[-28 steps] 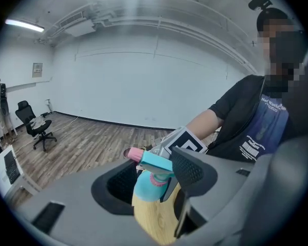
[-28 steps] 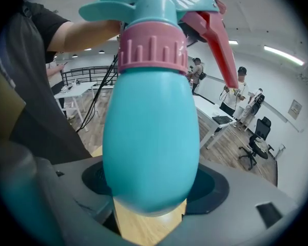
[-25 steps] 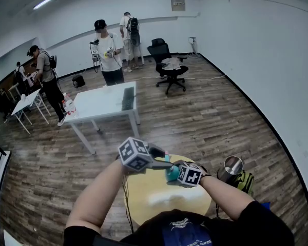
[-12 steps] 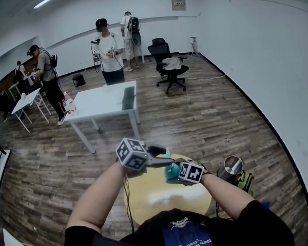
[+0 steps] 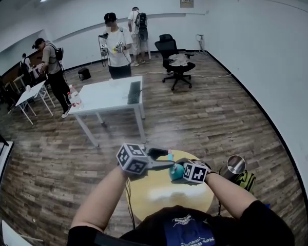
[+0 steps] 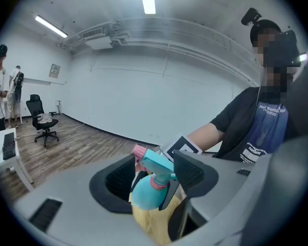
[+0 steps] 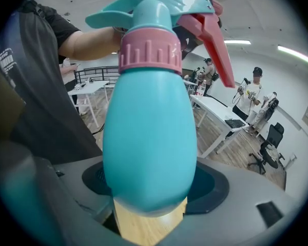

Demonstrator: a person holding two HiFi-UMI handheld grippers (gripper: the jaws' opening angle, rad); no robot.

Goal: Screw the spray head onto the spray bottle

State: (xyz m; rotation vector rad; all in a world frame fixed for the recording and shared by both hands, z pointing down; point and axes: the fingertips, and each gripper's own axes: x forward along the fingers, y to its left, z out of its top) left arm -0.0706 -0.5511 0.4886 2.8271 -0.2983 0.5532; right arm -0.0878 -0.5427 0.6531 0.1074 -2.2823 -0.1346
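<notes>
Teal spray bottle (image 7: 149,137) clamped in my R gripper (image 7: 150,201); spray head (image 7: 159,6) looks seated on it. L gripper (image 6: 153,172) jaws just been opening, straddling head w/o pinching. Tightness unconfirmed.

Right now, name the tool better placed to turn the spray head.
Left, likely. The left tool has just been opening, spray head between its jaws; the right tool clamps the bottle body.

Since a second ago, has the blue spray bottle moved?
No, not noticeably. The spray bottle still hangs over the same far part of the round yellow table.
</notes>
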